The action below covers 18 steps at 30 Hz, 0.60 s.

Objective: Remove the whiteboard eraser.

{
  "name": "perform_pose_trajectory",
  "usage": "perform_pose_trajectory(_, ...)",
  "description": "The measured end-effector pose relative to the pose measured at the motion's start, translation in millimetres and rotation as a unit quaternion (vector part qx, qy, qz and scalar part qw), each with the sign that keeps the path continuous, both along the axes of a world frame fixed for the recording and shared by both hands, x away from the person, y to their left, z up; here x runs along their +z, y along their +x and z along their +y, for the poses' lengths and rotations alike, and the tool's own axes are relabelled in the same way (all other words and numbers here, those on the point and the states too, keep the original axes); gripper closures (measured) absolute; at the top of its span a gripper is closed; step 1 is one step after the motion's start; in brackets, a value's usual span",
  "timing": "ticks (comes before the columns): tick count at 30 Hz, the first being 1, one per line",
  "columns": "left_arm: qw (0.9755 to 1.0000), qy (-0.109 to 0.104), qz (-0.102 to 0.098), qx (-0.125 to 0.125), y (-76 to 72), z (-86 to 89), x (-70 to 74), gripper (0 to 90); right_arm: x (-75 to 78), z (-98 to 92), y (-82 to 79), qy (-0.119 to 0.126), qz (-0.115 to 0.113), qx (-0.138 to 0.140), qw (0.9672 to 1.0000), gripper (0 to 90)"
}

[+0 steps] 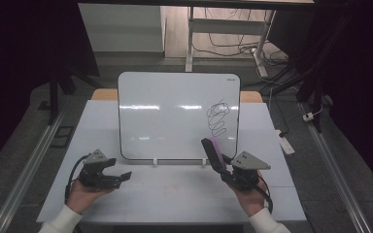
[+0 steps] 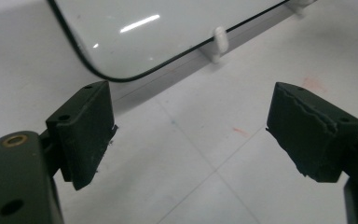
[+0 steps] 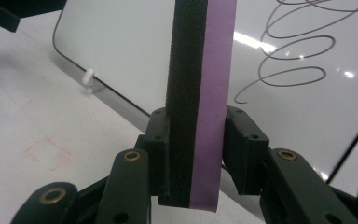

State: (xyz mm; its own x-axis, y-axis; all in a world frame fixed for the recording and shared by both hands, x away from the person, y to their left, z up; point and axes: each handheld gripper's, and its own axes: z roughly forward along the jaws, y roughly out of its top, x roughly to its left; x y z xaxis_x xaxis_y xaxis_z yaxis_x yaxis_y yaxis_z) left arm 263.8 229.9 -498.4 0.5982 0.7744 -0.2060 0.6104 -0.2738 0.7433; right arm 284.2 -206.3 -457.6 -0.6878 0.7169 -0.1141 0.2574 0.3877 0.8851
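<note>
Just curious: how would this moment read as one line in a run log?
right gripper: shut on eraser | left gripper: open, empty | whiteboard: scribble unerased

- Left gripper (image 1: 119, 175): black body, grey three-cornered plate on top, black cable looping near the hand.
- Right gripper (image 1: 217, 160): same black build and grey plate.
- Brass-ringed screw holes on the black jaw arms.
- White sleeves (image 1: 62, 221) at both wrists.
</note>
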Motion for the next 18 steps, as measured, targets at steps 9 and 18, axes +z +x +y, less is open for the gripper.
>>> perform_pose_trajectory(9,0.9987,-0.023,0.001,-0.045,10.9,-27.2,28.4,17.1,-3.9,8.4,-2.7,-0.004,-0.001,0.023,0.9997,63.6)
perform_pose_trajectory(18,0.9963,-0.022,0.000,-0.083,31.4,-63.0,42.5,17.7,-10.6,19.6,-6.4,-0.015,-0.001,0.041,0.9990,63.6)
